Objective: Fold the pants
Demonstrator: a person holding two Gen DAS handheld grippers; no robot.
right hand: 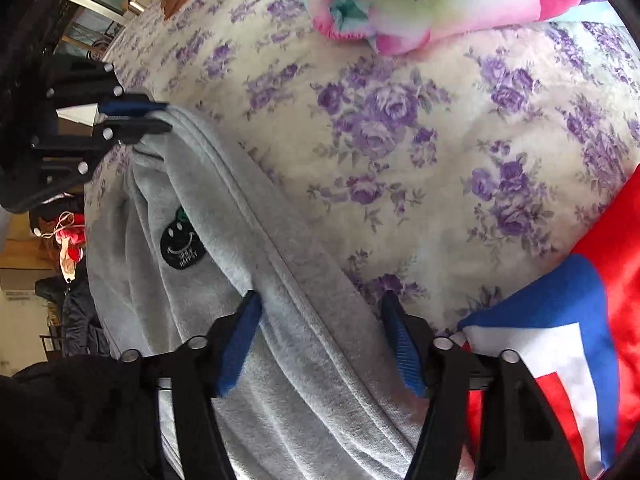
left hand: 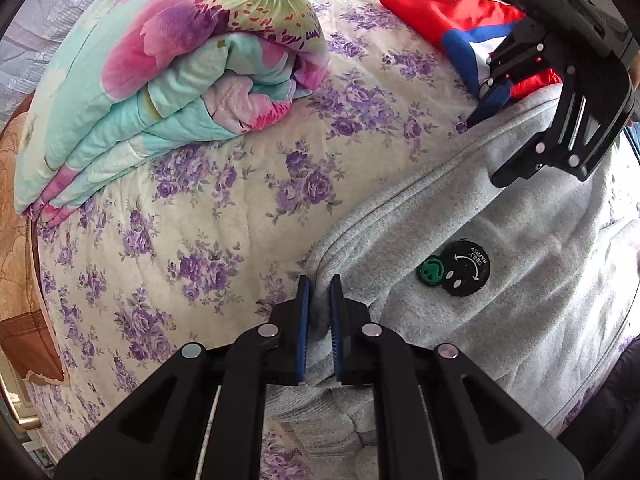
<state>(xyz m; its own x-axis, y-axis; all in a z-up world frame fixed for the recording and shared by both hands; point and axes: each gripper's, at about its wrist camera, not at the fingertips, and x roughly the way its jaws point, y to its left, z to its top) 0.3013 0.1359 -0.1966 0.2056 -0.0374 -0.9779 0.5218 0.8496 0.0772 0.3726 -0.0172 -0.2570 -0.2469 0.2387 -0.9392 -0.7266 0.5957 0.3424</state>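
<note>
Light grey fleece pants with a black smiley patch lie on a bed with a purple-flower sheet. My left gripper is shut on a corner fold of the pants' edge. It also shows in the right wrist view, pinching the grey edge. My right gripper is open, with its blue pads on either side of the pants' seamed edge, which passes between them. In the left wrist view the right gripper is at the far end of the pants.
A folded quilt with pink flowers lies on the bed at the left. A red, blue and white garment lies beside the pants at my right gripper. The bed's edge and a brown headboard are at the far left.
</note>
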